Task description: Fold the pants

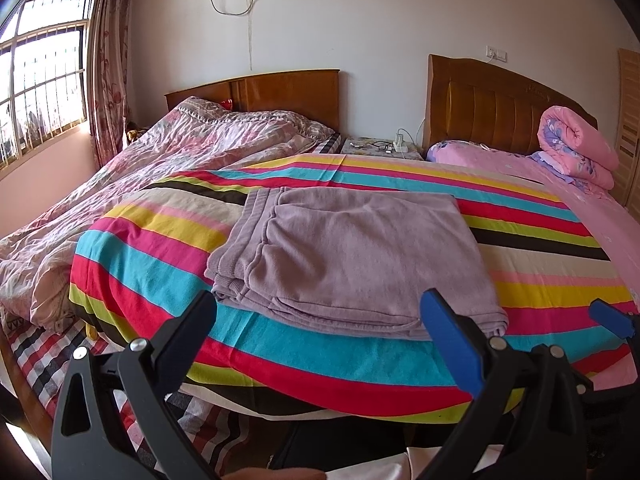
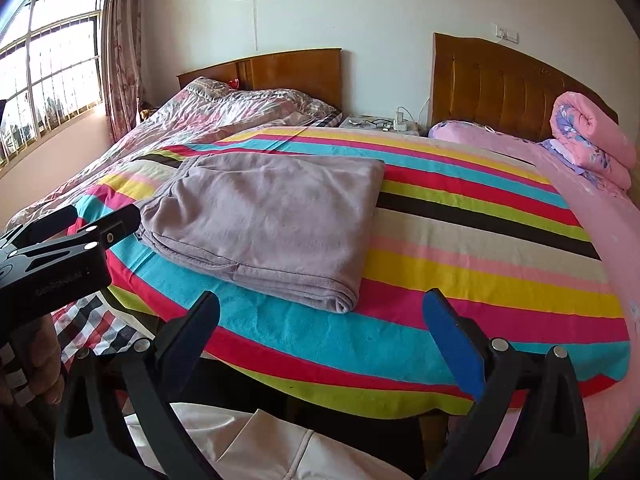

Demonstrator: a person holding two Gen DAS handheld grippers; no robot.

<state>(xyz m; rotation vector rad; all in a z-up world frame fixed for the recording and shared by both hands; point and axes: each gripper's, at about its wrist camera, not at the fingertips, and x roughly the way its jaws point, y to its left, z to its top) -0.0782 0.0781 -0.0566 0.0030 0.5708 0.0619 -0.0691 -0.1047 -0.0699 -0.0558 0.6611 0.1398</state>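
2 empty gripper [image 1: 324,320] [image 2: 326,320] units, folded pants [image 1: 352,256] [image 2: 264,216].

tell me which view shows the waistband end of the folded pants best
The left wrist view. There the folded mauve pants lie centred, with the ribbed waistband and stacked layers facing the camera. The right wrist view shows the same pants off to the left, with the waistband edge partly behind the left gripper.

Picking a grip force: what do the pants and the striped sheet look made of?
Pants: mauve, apparently soft fleece or brushed knit, with a matte fuzzy surface, ribbed band and thick rounded folds. Striped sheet: probably thin woven cotton, matte, with fine creases.
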